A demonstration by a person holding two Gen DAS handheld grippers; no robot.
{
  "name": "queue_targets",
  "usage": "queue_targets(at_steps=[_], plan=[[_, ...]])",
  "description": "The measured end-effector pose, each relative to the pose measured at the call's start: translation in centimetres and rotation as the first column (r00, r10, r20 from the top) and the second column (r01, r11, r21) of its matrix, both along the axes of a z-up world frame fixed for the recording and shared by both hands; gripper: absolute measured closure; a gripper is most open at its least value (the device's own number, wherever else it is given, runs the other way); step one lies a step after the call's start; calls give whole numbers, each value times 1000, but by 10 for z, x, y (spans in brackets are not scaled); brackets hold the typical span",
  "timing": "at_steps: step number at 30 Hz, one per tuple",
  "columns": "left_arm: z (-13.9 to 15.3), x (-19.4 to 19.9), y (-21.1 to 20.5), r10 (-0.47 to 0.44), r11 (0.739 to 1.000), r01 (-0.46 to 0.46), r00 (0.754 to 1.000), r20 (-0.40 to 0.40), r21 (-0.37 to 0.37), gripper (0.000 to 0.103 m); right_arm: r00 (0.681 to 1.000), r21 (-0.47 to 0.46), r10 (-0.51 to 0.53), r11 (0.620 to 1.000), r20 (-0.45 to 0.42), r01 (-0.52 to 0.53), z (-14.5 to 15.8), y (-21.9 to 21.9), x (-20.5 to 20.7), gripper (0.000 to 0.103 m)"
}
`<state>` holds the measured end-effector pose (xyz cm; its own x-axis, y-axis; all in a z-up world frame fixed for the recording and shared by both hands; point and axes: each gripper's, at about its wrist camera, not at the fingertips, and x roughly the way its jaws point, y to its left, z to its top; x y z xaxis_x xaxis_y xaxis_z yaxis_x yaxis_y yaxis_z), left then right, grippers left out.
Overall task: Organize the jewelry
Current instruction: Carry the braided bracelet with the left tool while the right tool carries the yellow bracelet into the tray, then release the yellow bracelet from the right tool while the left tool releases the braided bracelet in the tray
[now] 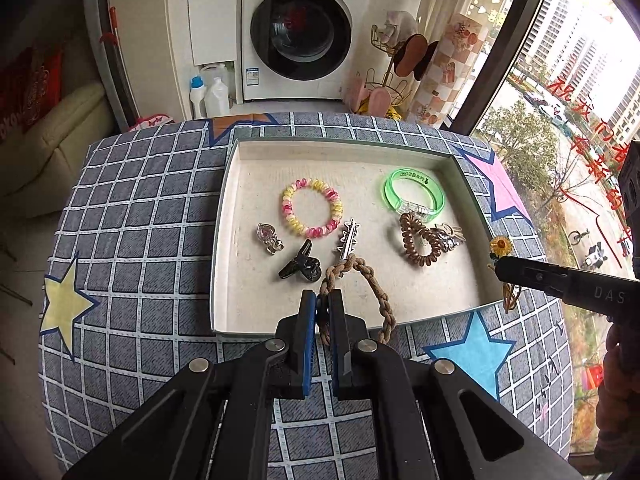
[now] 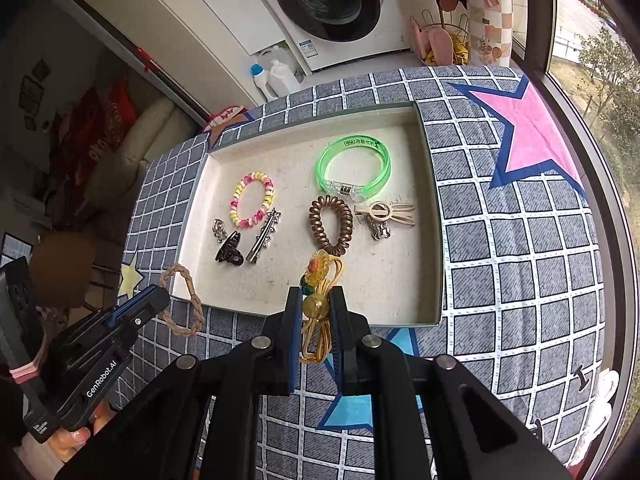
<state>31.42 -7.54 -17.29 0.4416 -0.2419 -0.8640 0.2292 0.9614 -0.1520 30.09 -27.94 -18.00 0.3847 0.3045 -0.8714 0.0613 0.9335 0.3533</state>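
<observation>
My left gripper (image 1: pixel 323 298) is shut on a tan braided hair tie (image 1: pixel 374 288), which hangs in a loop over the near edge of the shallow cream tray (image 1: pixel 400 160). My right gripper (image 2: pixel 316 300) is shut on a yellow flower hair tie (image 2: pixel 320 270) with amber beads and thin elastic cords trailing below. In the tray lie a pink-yellow spiral tie (image 1: pixel 311 208), a green bangle (image 1: pixel 414 192), a brown spiral tie (image 1: pixel 420 240), a black claw clip (image 1: pixel 300 268), a silver star clip (image 1: pixel 348 236) and a small heart charm (image 1: pixel 269 238).
The tray sits on a table with a grey checked cloth (image 1: pixel 140 220) printed with coloured stars. A beige clip and a silver charm (image 2: pixel 382 216) lie at the tray's right side. Beyond the table stand a washing machine (image 1: pixel 300 28) and bottles; a window lies right.
</observation>
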Motion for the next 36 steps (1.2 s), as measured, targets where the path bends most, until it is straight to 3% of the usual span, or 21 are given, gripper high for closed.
queue_targets(at_steps=[22, 36], plan=[[-61, 42, -19, 1, 997, 7, 995, -97, 81, 85, 992, -35, 15, 999, -124, -19, -64, -2, 43, 89], [-80, 47, -28, 9, 988, 8, 994, -109, 155, 84, 994, -109, 32, 993, -108, -44, -74, 2, 50, 88]])
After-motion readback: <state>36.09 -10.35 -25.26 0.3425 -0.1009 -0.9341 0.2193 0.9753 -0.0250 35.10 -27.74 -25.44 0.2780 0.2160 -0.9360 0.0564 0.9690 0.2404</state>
